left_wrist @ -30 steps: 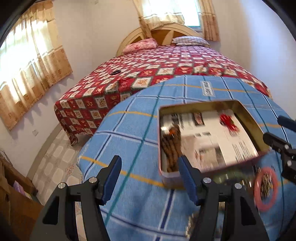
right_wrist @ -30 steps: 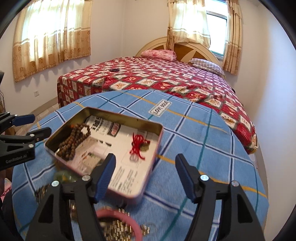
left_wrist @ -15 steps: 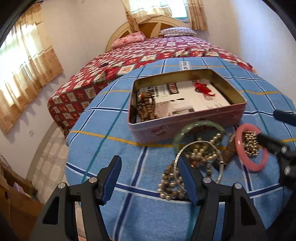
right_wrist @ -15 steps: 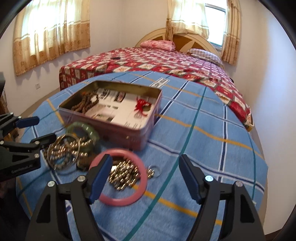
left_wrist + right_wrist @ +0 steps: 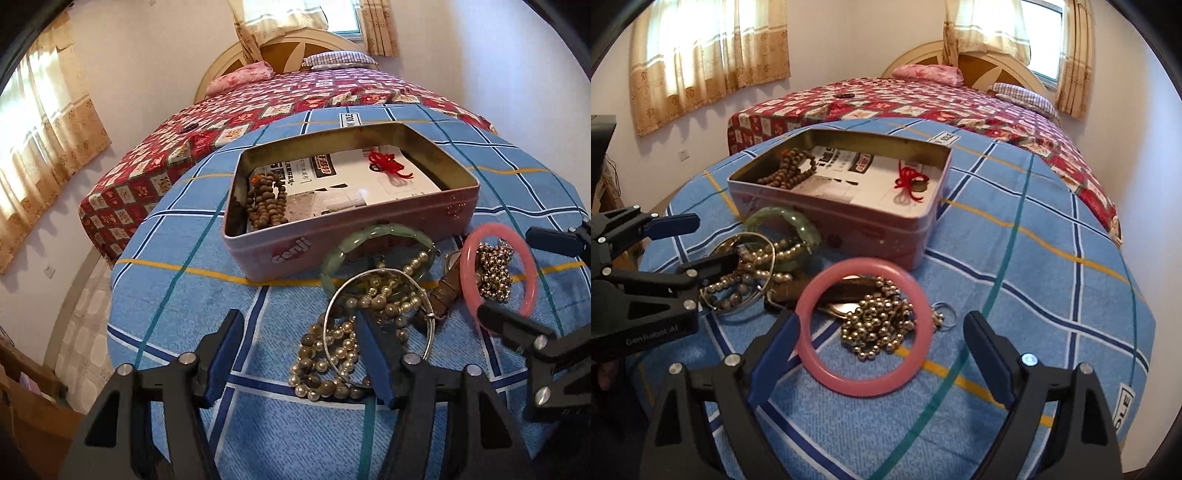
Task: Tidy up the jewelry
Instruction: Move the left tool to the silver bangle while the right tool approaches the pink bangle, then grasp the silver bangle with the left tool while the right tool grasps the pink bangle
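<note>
A pink tin (image 5: 332,236) (image 5: 849,225) stands on the blue checked tablecloth and holds a brown bead bracelet (image 5: 266,203) and a red knot charm (image 5: 388,164). In front of it lie a green bangle (image 5: 347,247), a silver bangle (image 5: 328,314), a pearl necklace (image 5: 332,354), a brown strap (image 5: 443,291) and a pink bangle (image 5: 864,384) around a metal bead chain (image 5: 879,328). My left gripper (image 5: 298,325) is open and closing; its right finger is over the silver bangle, and part of the pearls lies between the fingers. My right gripper (image 5: 882,332) is open and widening astride the pink bangle, pads apart from it.
The round table (image 5: 184,295) ends close at the left and front, with tiled floor below. A bed with a red patterned cover (image 5: 295,99) stands right behind it. Curtained windows and white walls surround the room. Wooden furniture (image 5: 22,387) sits low at the left.
Both grippers have dropped and come nearer to the jewelry pile in front of the tin. The right jaws have spread wider around the pink bangle. The left right-hand finger now overlaps the silver bangle.
</note>
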### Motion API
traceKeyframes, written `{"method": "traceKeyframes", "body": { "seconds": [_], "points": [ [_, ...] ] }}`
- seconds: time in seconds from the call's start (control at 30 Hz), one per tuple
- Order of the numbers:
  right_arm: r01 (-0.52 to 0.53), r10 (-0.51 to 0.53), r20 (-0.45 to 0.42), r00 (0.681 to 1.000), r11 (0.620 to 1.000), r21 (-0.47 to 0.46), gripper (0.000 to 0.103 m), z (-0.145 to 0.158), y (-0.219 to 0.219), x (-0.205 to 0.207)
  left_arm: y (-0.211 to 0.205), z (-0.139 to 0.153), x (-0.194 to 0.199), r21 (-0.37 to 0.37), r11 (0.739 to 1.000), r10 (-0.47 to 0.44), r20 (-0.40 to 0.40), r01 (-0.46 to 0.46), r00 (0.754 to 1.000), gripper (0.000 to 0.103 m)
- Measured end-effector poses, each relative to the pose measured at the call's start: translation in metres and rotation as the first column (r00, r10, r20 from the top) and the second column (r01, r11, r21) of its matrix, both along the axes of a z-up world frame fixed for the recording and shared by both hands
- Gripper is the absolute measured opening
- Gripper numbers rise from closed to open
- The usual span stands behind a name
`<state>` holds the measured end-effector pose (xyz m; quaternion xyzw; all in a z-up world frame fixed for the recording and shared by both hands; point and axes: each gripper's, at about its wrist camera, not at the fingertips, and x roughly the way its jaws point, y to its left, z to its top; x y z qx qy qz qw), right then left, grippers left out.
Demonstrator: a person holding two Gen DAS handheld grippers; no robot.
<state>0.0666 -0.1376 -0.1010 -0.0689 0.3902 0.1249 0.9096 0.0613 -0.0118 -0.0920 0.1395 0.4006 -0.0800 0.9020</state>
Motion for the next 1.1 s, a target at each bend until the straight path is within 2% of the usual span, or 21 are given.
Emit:
{"method": "traceKeyframes", "body": {
  "seconds": [0.13,0.23,0.3,0.43,0.63,1.1],
  "points": [
    [-0.016,0.015,-0.007,1.0,1.0,-0.012,0.095,-0.002,0.004,-0.003,0.001,0.001,0.001,-0.006,1.0,-0.004,-0.003,0.004,1.0,0.053],
    [-0.014,0.014,-0.019,1.0,1.0,-0.009,0.093,-0.004,0.004,-0.001,-0.002,0.0,0.001,-0.016,0.999,-0.028,-0.009,0.028,1.0,0.037],
    [-0.013,0.013,-0.033,0.999,1.0,-0.006,0.083,-0.005,0.003,0.0,-0.004,-0.001,0.0,-0.016,0.999,-0.045,-0.01,0.045,0.999,0.027],
    [-0.01,0.01,-0.03,0.999,1.0,0.003,0.082,-0.005,0.001,-0.001,-0.003,-0.001,0.0,-0.026,0.998,-0.05,-0.021,0.049,0.999,0.009],
    [-0.011,0.011,0.022,1.0,1.0,0.003,0.082,0.003,0.001,-0.006,0.002,0.006,-0.001,-0.063,0.996,-0.06,-0.022,0.059,0.998,0.003],
    [0.007,-0.008,0.098,0.995,1.0,0.005,0.082,0.019,-0.002,-0.009,0.011,0.041,-0.004,-0.093,0.994,-0.057,0.049,0.061,0.997,0.003]
  ]
}}
